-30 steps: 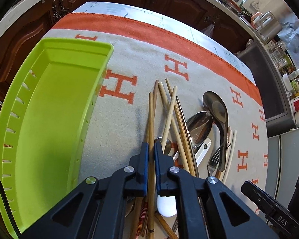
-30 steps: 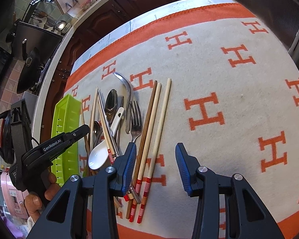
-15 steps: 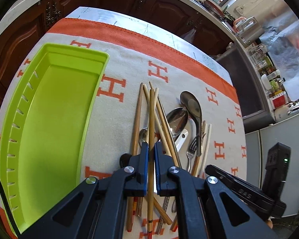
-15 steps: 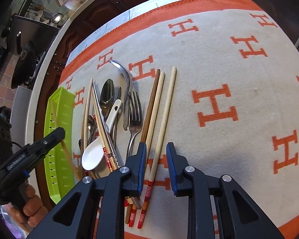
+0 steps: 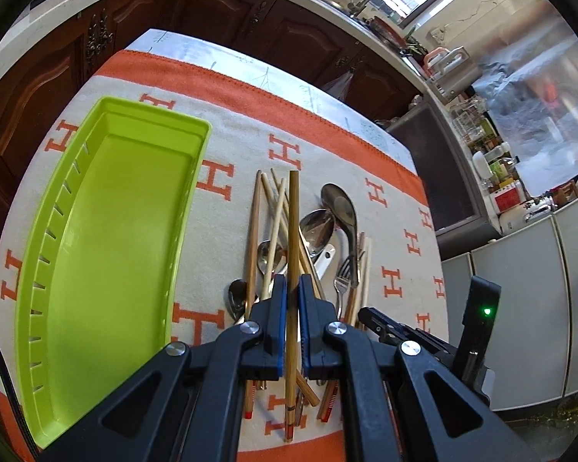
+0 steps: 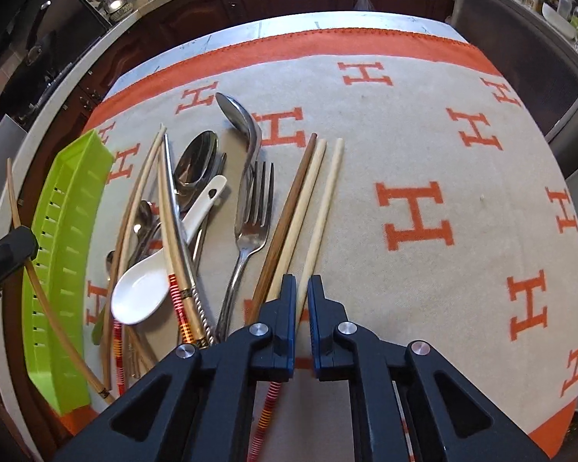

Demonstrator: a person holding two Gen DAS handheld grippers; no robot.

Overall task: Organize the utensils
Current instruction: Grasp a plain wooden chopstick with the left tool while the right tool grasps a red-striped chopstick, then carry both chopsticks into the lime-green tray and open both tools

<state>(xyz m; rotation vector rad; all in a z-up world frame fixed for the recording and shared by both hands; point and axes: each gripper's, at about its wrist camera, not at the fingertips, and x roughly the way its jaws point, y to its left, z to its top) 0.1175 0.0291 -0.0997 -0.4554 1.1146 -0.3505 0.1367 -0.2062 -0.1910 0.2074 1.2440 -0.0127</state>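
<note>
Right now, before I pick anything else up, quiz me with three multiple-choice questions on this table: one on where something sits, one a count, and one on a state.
1. In the left wrist view, where is the green tray relative to the utensil pile?
A. To its left
B. On top of it
C. To its right

2. How many times does a fork show on the cloth?
A. None
B. Once
C. Three times

3. What is the left gripper doing?
A. Open above the tray
B. Shut on a brown chopstick
C. Shut on the fork

Answers:
1 A, the tray lies beside the pile on the left, apart from it.
2 B, only one set of tines is visible among the spoons and chopsticks.
3 B, the chopstick runs between its closed fingers.
</note>
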